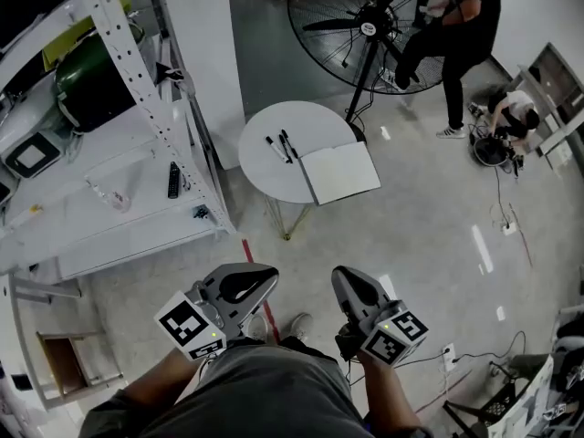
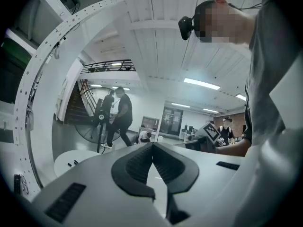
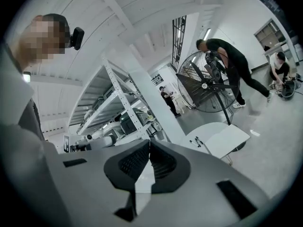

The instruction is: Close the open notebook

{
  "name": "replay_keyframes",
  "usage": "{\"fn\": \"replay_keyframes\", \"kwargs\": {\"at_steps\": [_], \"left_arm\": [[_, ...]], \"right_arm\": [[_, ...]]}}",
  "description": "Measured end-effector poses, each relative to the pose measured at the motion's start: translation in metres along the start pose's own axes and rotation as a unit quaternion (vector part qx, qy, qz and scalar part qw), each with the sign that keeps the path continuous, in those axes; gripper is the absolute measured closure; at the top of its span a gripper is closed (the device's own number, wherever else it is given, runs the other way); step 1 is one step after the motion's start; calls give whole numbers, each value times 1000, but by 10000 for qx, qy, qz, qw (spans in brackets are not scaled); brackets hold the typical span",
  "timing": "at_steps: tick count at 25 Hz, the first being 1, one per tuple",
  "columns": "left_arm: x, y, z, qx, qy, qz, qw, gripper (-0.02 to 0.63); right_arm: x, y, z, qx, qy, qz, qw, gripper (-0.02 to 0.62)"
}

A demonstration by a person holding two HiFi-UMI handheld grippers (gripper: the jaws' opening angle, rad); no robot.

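The open notebook (image 1: 339, 173) lies with blank white pages up on the right side of a small round white table (image 1: 274, 167), partly overhanging its edge. In the right gripper view the notebook (image 3: 228, 138) shows far ahead to the right. Both grippers are held low near my body, well short of the table. My left gripper (image 1: 260, 279) has its jaws together with nothing between them, as the left gripper view (image 2: 152, 146) confirms. My right gripper (image 1: 347, 281) is likewise shut and empty (image 3: 149, 144).
Two pens (image 1: 281, 146) lie on the table left of the notebook. A white metal rack (image 1: 137, 117) with a shelf of items stands at the left. A large floor fan (image 1: 365, 21) and two people (image 1: 461, 26) are beyond the table. Cables (image 1: 497, 349) lie at the right.
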State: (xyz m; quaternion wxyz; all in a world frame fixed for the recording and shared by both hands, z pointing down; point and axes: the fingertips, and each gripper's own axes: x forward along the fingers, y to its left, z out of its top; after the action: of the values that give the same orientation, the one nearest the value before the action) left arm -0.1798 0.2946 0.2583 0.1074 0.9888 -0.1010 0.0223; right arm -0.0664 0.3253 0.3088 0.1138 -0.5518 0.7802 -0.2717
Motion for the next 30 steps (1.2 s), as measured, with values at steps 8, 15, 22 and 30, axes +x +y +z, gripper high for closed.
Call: {"fn": "replay_keyframes", "kwargs": {"at_steps": [8, 15, 22, 30], "left_arm": [[21, -18, -1, 47, -11, 99, 9999, 591], [43, -39, -6, 93, -31, 199, 9998, 591], [56, -44, -10, 82, -5, 306, 9995, 591], [75, -38, -9, 96, 31, 279, 9996, 591]], "right_arm": [[-22, -18, 5, 53, 15, 81, 10000, 575], [-42, -38, 10, 41, 52, 192, 9998, 575], [-52, -57, 11, 106, 97, 183, 9997, 575], [-48, -76, 18, 149, 121, 122, 9997, 575]]}}
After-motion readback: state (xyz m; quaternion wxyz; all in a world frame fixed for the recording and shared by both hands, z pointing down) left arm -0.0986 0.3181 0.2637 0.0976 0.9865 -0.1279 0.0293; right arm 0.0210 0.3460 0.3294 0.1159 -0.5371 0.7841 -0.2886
